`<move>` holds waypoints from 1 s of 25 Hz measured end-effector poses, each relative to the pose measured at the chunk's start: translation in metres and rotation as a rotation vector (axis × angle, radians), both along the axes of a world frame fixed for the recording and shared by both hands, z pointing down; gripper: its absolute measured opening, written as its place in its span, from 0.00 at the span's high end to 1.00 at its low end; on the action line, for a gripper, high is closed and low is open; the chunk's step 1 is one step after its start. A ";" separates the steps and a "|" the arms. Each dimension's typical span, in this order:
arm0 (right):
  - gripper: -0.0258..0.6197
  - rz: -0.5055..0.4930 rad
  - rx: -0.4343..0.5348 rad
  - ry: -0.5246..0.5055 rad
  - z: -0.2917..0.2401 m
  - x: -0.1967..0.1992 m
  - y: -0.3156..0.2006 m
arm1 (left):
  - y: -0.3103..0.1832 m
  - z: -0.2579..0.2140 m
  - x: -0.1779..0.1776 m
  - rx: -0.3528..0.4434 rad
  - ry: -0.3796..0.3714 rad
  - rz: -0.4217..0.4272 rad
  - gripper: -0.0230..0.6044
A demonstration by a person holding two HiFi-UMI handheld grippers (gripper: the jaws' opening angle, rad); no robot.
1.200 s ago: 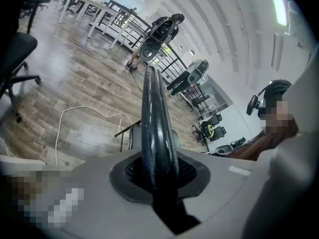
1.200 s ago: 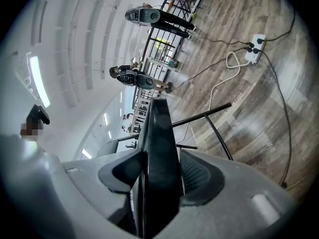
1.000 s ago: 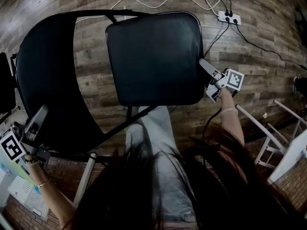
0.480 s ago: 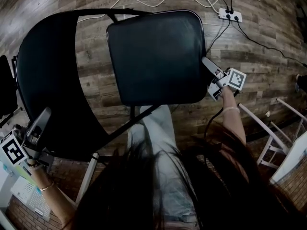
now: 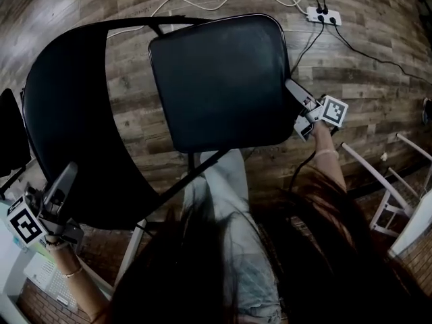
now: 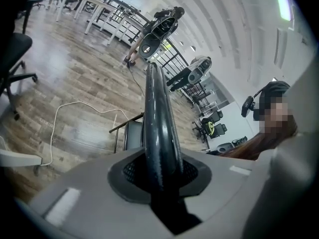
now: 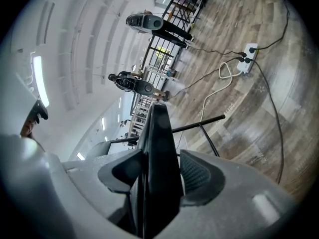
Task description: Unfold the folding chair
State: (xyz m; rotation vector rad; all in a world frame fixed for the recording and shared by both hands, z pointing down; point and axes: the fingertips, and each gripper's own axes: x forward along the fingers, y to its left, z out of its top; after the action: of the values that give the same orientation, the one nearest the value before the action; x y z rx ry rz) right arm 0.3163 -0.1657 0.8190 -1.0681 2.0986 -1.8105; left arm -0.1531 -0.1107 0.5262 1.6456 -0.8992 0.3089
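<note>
Head view: the black metal folding chair [image 5: 185,176] stands on the brown wood-plank floor [image 5: 378,79]. Its padded black seat [image 5: 219,79] faces up and its curved black backrest [image 5: 64,113] is to the left (a white power strip [image 5: 324,15] lies beyond). The left gripper [image 5: 67,175] meets the backrest's lower rim, and the right gripper [image 5: 291,90] meets the seat's right edge.

Left gripper view: the jaws have just been easing apart, with the backrest rim between them and the pads touching it.

Right gripper view: the jaws are clamped on the seat's edge.

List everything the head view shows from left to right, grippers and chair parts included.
left gripper, jaws just opening, with the rim of the backrest between them → backrest → seat → right gripper → white frame
</note>
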 end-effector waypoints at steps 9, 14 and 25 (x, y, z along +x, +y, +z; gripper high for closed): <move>0.60 0.018 0.012 -0.026 0.015 0.017 0.005 | 0.008 0.005 0.022 0.007 -0.065 0.025 0.84; 0.60 0.036 0.014 -0.019 0.014 0.018 0.000 | -0.001 -0.002 0.029 -0.005 -0.079 0.034 0.84; 0.60 0.045 0.018 -0.014 0.028 0.031 0.001 | -0.001 -0.001 0.051 -0.013 -0.089 0.031 0.83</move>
State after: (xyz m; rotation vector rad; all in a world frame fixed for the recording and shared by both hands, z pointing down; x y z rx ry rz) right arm 0.3468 -0.1650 0.8466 -1.0865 2.0616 -1.7700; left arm -0.1021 -0.1120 0.5252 1.6456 -0.9370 0.4117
